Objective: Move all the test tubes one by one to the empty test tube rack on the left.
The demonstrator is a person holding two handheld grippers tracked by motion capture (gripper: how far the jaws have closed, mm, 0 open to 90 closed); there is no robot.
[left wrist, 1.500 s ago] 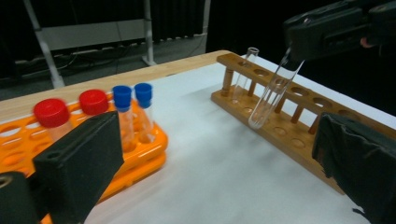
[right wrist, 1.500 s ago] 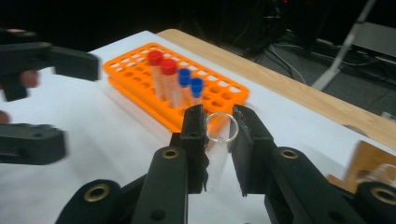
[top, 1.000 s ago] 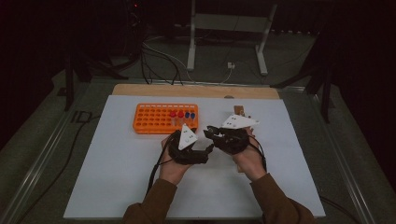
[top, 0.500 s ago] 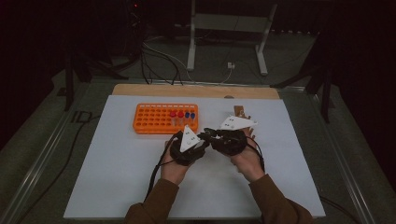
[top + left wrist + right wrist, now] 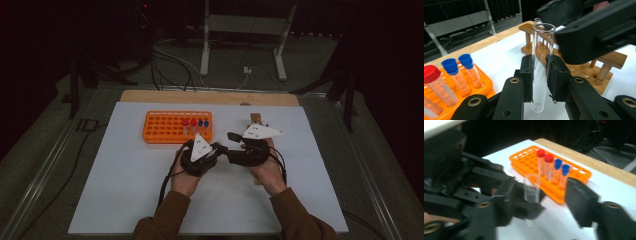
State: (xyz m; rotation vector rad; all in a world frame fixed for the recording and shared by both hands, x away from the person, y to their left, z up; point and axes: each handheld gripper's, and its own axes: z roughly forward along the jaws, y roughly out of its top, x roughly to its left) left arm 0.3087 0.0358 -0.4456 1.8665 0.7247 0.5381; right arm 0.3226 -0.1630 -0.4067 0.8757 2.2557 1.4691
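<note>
Progress looks like roughly the middle of a handoff, going by how things sit. The left gripper (image 5: 539,75) is clamped on a clear glass test tube (image 5: 541,67), held upright above the white table cover (image 5: 125,200), pads pinching it around the middle with the round bottom poking out below and the open rim well above. The right gripper (image 5: 537,202) has its jaws spread wide, one on either side of that same tube, not touching it as far as the slightly blurry right gripper view shows, so the grab isn't made yet. What's left is probably closing on the tube, letting go with the other side, then parking it somewhere, maybe the wooden rack (image 5: 584,67) just behind, which has pegs and holes and already holds another glass tube. Material-wise: the tube is thin, smooth, see-through glass, probably slippery. The orange rack (image 5: 176,126) is glossy moulded plastic, a grid of round holes, carrying two red-capped and two blue-capped plastic tubes (image 5: 551,170) at one end. Both grippers are matte black, blocky, with brass-coloured pivots.
</note>
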